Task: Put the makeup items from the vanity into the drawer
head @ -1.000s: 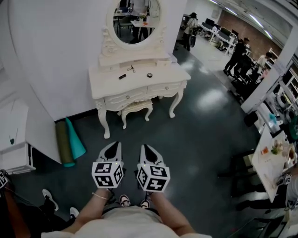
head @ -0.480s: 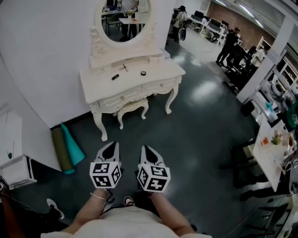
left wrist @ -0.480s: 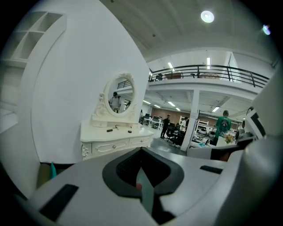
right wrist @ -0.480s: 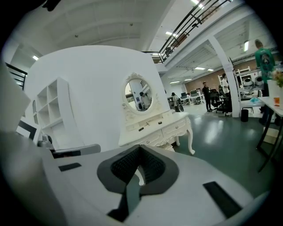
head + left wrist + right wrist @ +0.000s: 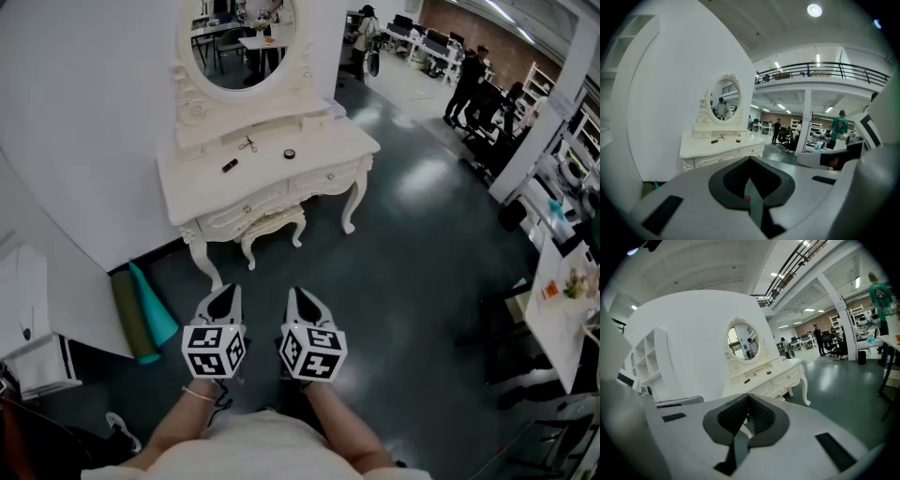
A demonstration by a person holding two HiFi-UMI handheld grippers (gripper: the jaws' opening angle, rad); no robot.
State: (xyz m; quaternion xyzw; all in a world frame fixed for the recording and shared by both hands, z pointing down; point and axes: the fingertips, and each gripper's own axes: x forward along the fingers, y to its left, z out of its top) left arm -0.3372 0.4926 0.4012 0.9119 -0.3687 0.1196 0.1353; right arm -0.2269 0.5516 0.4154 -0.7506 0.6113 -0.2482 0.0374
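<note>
A white vanity with an oval mirror stands against the wall ahead. On its top lie a small black tube, a thin metal tool and a small round black compact. Its drawers are closed. My left gripper and right gripper are held side by side over the dark floor, well short of the vanity. Both are shut, with nothing between the jaws. The vanity shows far off in the left gripper view, and the same vanity in the right gripper view.
A white stool is tucked under the vanity. A green and a teal rolled mat lean by the wall at left, next to a white cabinet. People stand at desks far right, and a table is at right.
The vanity has drawn closer and shifted a little left in the head view. Both grippers have moved forward together, still shut and side by side.
</note>
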